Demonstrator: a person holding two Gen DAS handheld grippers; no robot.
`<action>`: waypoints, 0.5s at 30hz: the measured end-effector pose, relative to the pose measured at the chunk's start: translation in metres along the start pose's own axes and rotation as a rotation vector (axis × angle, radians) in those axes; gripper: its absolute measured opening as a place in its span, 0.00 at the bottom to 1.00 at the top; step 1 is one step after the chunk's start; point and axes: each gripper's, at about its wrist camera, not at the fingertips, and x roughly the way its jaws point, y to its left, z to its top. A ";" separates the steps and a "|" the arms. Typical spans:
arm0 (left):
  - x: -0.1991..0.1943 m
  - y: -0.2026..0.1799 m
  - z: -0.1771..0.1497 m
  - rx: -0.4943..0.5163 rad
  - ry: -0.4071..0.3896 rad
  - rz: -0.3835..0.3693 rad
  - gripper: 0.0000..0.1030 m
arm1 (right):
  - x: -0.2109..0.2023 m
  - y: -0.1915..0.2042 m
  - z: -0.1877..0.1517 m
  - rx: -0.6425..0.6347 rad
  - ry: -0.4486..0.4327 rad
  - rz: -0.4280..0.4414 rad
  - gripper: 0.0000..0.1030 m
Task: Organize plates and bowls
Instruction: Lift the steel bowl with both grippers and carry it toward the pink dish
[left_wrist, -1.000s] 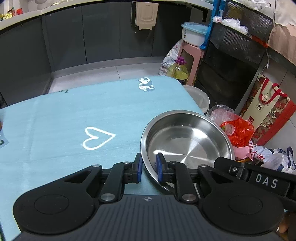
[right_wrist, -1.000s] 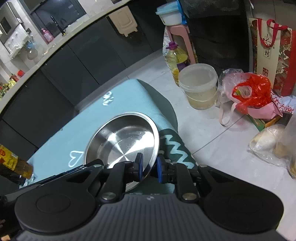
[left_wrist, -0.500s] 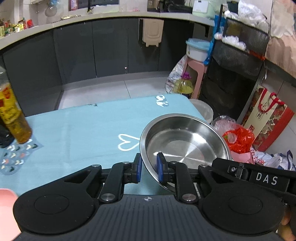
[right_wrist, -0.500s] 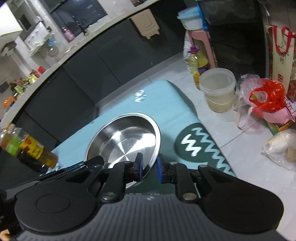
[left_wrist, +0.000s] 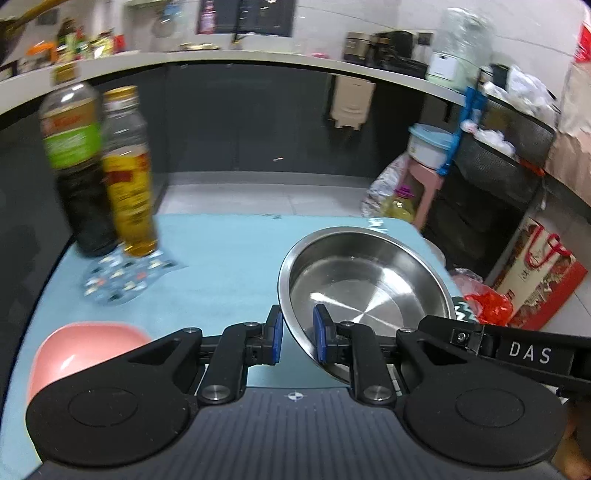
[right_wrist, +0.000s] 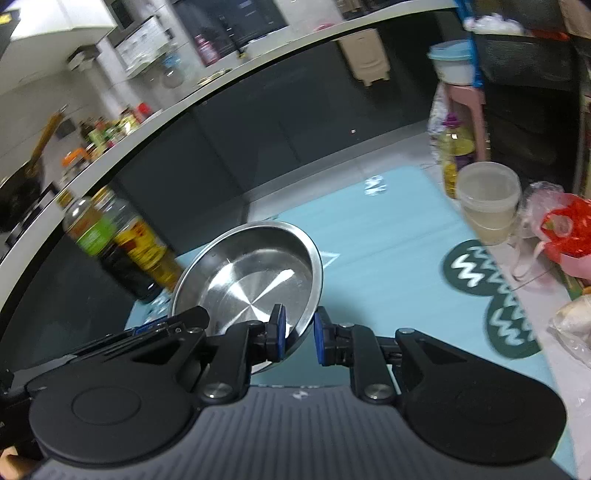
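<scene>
A: Now, in your left wrist view, your left claw (left_wrist: 297, 334) tilts downward over the light blue surface (left_wrist: 221, 266) and is clamped on the near left rim of the steel bowl (left_wrist: 364, 286); one blue pad sits outside the wall, the other inside.

B: And the bowl itself?

A: It hangs off the cloth, tipped so you see straight into it, toward the right side of the surface. Your right claw's black arm, marked DAS, reaches in from the lower right to the bowl's near right rim. Left of you, a pink bowl (left_wrist: 85, 350) lies at the near edge, partly behind the claw body. Further back, a dark bottle (left_wrist: 75, 166) and a yellow oil bottle (left_wrist: 129, 173) stand touching each other on a patterned mat (left_wrist: 125, 277).

B: What about the right wrist view?

A: There your right claw (right_wrist: 298, 334) also points down at a slant, its pads closed on the bowl's (right_wrist: 247, 273) near right rim. Your left claw (right_wrist: 147, 332) comes in from the lower left and meets the opposite rim. The two bottles (right_wrist: 122, 243) stand behind the bowl, blurred. A green floor mat (right_wrist: 495, 295) lies beside the surface (right_wrist: 388, 258) on the right.
</scene>
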 end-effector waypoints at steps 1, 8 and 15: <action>-0.004 0.007 -0.001 -0.014 0.004 0.008 0.16 | 0.001 0.005 -0.002 -0.009 0.008 0.009 0.17; -0.034 0.049 -0.014 -0.071 -0.004 0.053 0.16 | 0.006 0.044 -0.017 -0.089 0.051 0.057 0.17; -0.054 0.084 -0.025 -0.142 -0.010 0.072 0.16 | 0.009 0.079 -0.030 -0.147 0.084 0.082 0.17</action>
